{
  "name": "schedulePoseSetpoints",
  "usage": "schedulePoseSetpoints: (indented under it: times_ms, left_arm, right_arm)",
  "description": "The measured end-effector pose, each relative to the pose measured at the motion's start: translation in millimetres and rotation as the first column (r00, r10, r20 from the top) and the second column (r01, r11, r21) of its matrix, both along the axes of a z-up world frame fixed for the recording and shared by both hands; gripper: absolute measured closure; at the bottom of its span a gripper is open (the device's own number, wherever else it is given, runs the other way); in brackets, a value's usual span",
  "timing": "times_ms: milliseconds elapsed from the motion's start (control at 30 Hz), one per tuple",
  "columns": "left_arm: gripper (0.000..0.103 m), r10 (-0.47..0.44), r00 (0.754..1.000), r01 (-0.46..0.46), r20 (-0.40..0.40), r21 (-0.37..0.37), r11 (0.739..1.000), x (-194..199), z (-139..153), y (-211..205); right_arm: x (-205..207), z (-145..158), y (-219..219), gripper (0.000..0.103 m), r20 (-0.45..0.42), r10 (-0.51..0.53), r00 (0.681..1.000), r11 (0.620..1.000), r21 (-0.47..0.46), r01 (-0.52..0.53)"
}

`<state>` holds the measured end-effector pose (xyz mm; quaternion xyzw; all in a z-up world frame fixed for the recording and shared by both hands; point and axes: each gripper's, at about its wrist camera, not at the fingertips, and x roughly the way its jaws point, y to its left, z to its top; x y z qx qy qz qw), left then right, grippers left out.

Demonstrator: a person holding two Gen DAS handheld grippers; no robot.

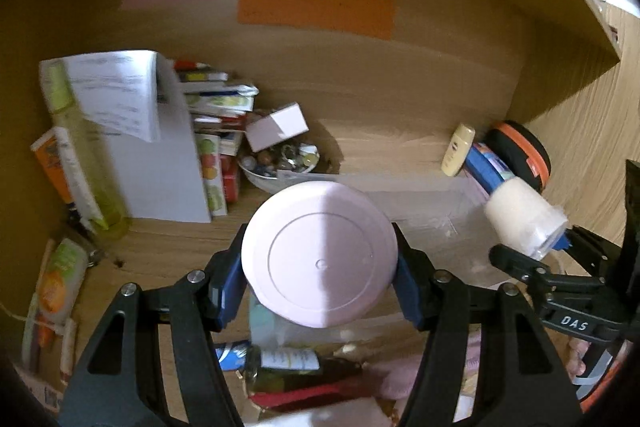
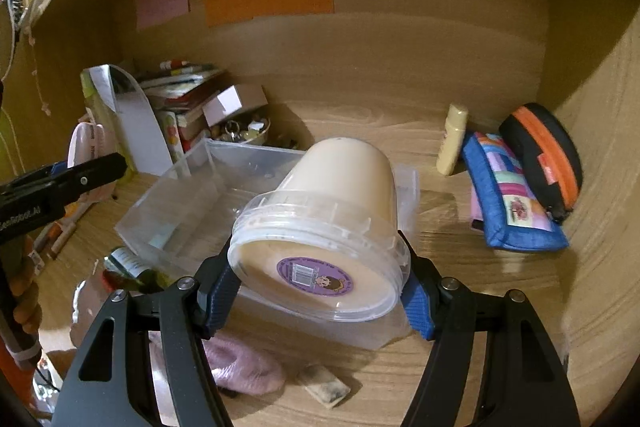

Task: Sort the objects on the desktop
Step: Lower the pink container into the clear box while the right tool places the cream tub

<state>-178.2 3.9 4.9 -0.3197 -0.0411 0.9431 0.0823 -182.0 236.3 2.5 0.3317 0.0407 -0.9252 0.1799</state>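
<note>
Both hands are mid-carry, each with one thing lifted off the worktop (image 2: 480, 267), and the clear plastic bin (image 2: 188, 195) lying open below them looks like the sorting target. The left gripper (image 1: 320, 279) has its jaws pinching a pale pink round lid (image 1: 320, 255) by its edges, flat face toward the camera, held above the near end of the bin. The right gripper (image 2: 320, 283) has its jaws clamped on the rim of a cream-filled clear tub (image 2: 340, 219), tilted with its purple-stickered lid facing back, hanging over the bin's near right corner. In my judgement the step in hand is bringing the two to the bin, or to each other; the next move calls for lowering the tub inside the bin walls and levelling it before the jaws spread, so it does not roll. To the right of the bin lie a blue pouch (image 2: 512, 199), a black and orange case (image 2: 540, 155) and a small cream bottle (image 2: 452, 139); to its left, a stack of books (image 2: 180, 95).
</note>
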Motion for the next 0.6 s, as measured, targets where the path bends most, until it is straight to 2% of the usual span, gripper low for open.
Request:
schedulePoseSetpoints:
  times_ms: [300,400,600]
  left_arm:
    - [0.040,-0.092,0.984,0.092,0.149,0.007,0.996,-41.4,-19.9,18.3]
    - [0.040,-0.103,0.978,0.109,0.179,-0.024,0.994,-52.0,-27.6,26.6]
    - [0.040,-0.128,0.965,0.146,0.230,-0.063,0.987,-65.8,-41.3,39.7]
  right_arm:
    - [-31.2,-15.9,-8.6,0.038,0.071,0.017,0.997,0.999,0.043,-0.020]
    - [-40.2,-24.8,-11.0,0.038,0.116,0.029,0.993,0.998,0.058,-0.036]
    - [-47.5,-33.0,-14.0,0.038,0.123,0.037,0.992,0.995,0.092,-0.049]
